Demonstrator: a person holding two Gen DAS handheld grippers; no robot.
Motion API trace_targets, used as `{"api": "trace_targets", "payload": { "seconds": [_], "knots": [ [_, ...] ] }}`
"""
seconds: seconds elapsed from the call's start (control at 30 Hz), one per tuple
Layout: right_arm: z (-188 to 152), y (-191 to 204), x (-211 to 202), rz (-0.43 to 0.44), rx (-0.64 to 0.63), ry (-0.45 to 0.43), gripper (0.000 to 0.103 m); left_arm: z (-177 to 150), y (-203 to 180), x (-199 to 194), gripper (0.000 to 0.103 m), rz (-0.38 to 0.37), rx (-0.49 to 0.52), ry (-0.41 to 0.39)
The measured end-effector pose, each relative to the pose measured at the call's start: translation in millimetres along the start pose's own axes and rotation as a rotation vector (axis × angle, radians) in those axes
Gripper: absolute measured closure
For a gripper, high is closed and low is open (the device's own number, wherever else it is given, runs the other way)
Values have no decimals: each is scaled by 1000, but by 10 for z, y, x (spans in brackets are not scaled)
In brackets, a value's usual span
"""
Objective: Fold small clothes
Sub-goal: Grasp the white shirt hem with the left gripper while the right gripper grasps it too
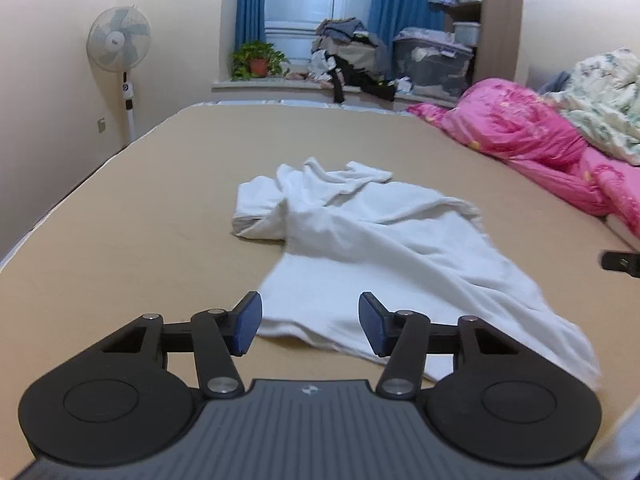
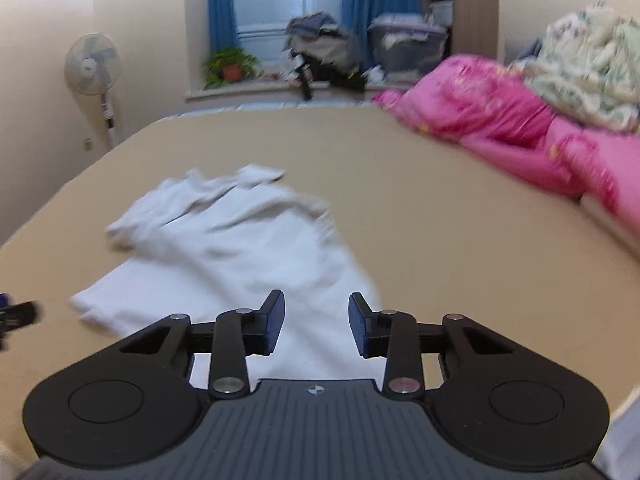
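Both claws, left gripper (image 1: 310,326) and right gripper (image 2: 316,326), hover spread and empty over the near hem of a crumpled white shirt (image 1: 372,248) lying mid-bed (image 1: 120,220), folding apparently not yet begun.

Left gripper (image 1: 310,326) — right gripper (image 2: 317,326) — agape

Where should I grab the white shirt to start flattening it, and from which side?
Probably the near hem of the shirt: it lies flat at the bed's near end, while the far end is bunched. Come in low from the near side, open left gripper at the left corner, open right gripper at the right.
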State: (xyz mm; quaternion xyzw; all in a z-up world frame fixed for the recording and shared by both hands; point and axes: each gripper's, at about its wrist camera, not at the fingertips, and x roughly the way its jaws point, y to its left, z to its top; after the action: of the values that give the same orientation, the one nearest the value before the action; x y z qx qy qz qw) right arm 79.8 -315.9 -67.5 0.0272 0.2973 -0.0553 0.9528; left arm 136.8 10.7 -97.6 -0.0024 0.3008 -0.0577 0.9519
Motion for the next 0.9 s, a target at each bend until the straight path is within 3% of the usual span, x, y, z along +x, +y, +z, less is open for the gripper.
{"api": "trace_targets", "payload": {
  "seconds": [0.1,0.2,0.4,0.53,0.6,0.67,0.73,0.9],
  "knots": [
    [-52,-229,427,-8,27,75,66,74,214,517,44,6,-30,73],
    [-187,-364,870,-44,98,271,64,59,402,992,43,23,-51,131],
    [-279,-437,1199,-66,119,373,64,26,695,1595,43,-6,-124,196],
    [-397,-395,1390,-57,115,388,64,28,740,1682,44,-20,-82,192],
    [-423,-359,1395,-73,95,382,64,23,717,1657,60,-32,-69,192],
    [-432,-333,1397,-70,90,372,69,29,676,1608,97,-71,-62,195],
    [-433,-326,1392,-30,116,365,92,63,660,1510,98,-89,-58,184],
    [-327,-385,1233,3,192,292,97,228,650,973,99,-108,-62,123]
  ]
}}
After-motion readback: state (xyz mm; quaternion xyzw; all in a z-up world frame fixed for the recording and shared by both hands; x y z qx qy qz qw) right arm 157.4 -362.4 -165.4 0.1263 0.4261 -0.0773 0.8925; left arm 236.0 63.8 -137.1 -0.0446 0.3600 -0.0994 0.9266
